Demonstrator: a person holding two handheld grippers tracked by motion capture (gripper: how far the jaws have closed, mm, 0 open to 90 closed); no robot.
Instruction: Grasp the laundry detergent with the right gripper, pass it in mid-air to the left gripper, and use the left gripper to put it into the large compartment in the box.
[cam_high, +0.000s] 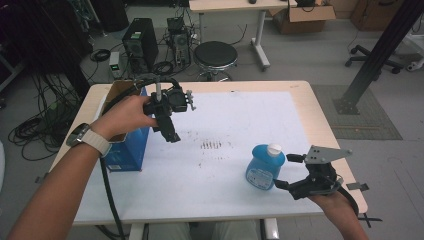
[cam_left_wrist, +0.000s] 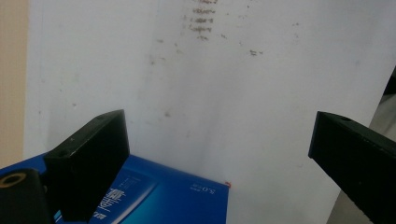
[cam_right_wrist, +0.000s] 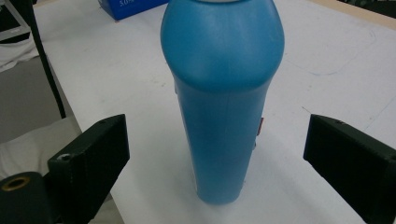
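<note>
My right gripper jaws wide apart around the bottle, upright near table's right front edge. Centre, then squeeze low. Left gripper spread, empty, over box.

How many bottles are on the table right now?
1: the blue bottle stands upright near the table's right front, between the open fingers of the right gripper.

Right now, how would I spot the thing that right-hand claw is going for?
Look at the white mat covering the table, near its front right corner. There a blue bottle stands upright before the open right gripper. It has a white cap, unlike the squared blue box far left.
</note>
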